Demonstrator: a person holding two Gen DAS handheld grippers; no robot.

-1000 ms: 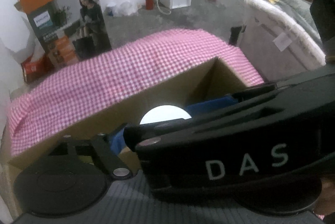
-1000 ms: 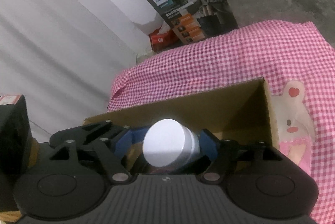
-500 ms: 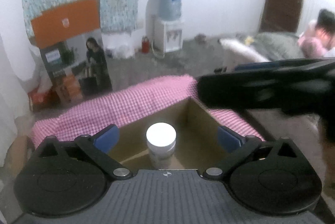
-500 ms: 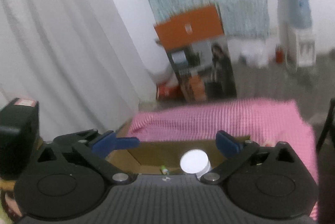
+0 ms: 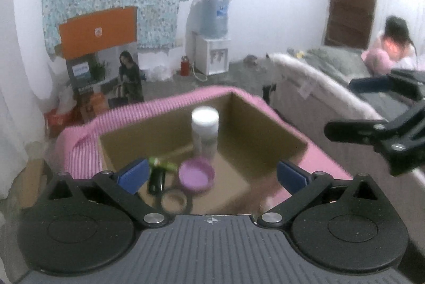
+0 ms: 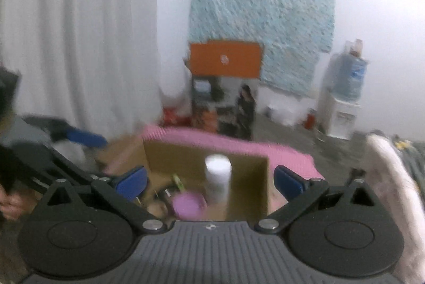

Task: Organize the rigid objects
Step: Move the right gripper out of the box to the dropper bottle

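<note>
Both tools, left tool [image 5: 212, 173] & right tool [image 6: 209, 179], now pulled back, jaws just opened wide, empty. White jar [image 5: 205, 130] stands upright in cardboard box [image 5: 265, 124], no longer clamped. Pink checked cloth [image 5: 79, 148] on tabletop; water dispenser [image 5: 212, 45] behind.

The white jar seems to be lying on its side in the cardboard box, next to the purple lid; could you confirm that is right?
Not quite: the white jar stands upright in the cardboard box, cap on top, next to the purple lid. The left wrist view shows it, and the right wrist view agrees.
</note>
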